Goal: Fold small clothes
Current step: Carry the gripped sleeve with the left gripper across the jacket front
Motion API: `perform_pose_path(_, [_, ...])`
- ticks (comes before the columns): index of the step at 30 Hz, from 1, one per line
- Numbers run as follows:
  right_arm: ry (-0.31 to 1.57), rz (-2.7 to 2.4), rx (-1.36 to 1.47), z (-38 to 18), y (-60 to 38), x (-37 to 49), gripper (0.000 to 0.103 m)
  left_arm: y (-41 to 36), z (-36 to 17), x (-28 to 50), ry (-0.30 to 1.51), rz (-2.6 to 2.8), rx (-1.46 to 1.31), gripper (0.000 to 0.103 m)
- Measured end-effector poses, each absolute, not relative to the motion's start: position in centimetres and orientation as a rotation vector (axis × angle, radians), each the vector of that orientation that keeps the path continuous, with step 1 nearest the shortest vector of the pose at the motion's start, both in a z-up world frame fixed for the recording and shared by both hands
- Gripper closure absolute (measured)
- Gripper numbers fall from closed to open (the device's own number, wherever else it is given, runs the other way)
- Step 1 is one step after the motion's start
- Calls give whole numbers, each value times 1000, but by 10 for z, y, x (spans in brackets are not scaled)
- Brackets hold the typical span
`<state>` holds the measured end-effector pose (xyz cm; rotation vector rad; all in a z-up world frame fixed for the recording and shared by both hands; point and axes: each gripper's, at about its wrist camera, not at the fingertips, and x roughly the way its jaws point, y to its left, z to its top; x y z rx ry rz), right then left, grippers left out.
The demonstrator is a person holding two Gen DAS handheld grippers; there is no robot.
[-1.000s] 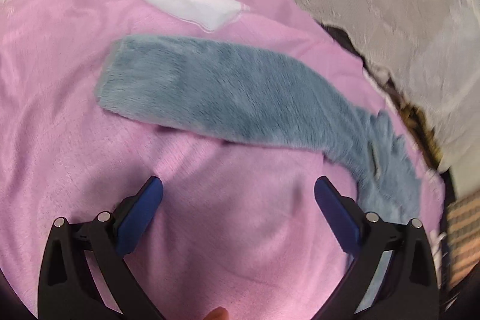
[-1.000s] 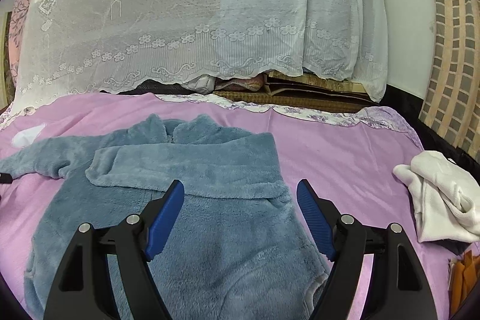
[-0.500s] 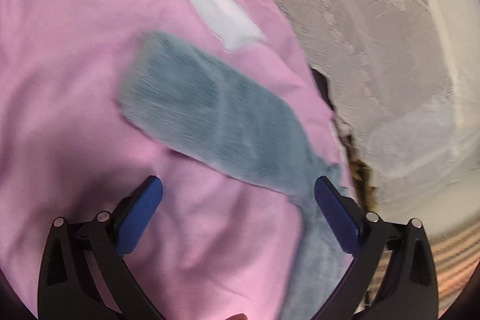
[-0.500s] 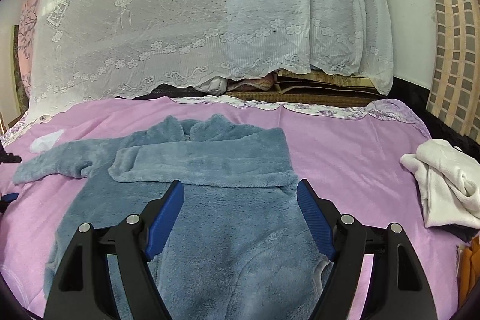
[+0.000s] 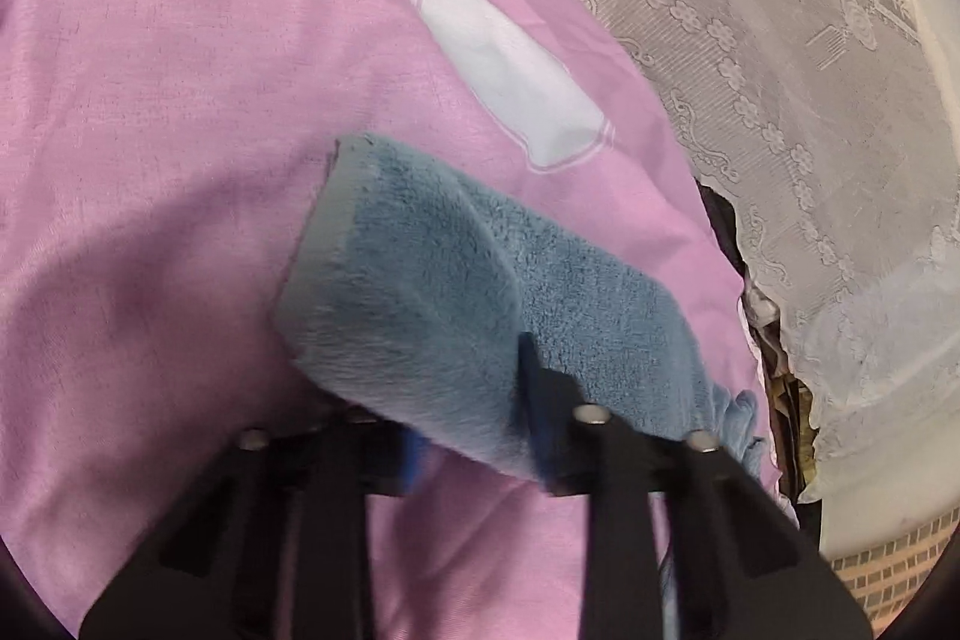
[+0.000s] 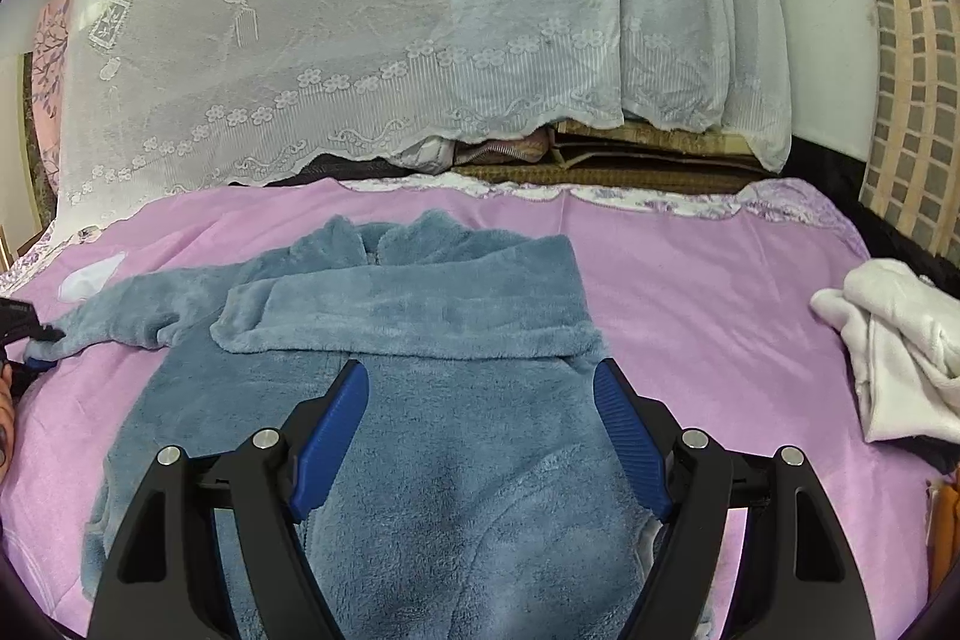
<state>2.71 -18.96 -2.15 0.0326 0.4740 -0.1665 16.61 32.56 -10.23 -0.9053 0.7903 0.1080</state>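
A blue fleece garment [image 6: 420,400] lies flat on the pink bedspread [image 6: 690,292]. Its right sleeve [image 6: 408,304] is folded across the chest. Its left sleeve [image 6: 150,307] stretches out to the left. In the left wrist view my left gripper [image 5: 474,436] is shut on that left sleeve [image 5: 432,304] near the cuff, with the cuff end lifted off the bedspread [image 5: 150,160]. The left gripper also shows at the left edge of the right wrist view [image 6: 27,334]. My right gripper [image 6: 480,436] is open and empty, hovering over the garment's body.
A white crumpled garment [image 6: 894,346] lies at the right on the bedspread. A white patch [image 5: 516,76] lies beyond the sleeve cuff. Lace curtain [image 6: 360,40] covers stacked bedding along the far side. A tiled wall [image 6: 912,70] stands at the right.
My left gripper moved in onto the left sleeve and closed on it near the cuff, lifting the end. The right gripper stayed open and drew back slightly.
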Motion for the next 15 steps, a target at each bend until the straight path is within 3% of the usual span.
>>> perform_pose_path(5, [460,-169,30,-20,-191,26,25,308,-81,165,778,129,-740,93])
perform_pose_path(15, [492,-143,60,-8,-207,45,25,225,-9,164,711,72,-404,94])
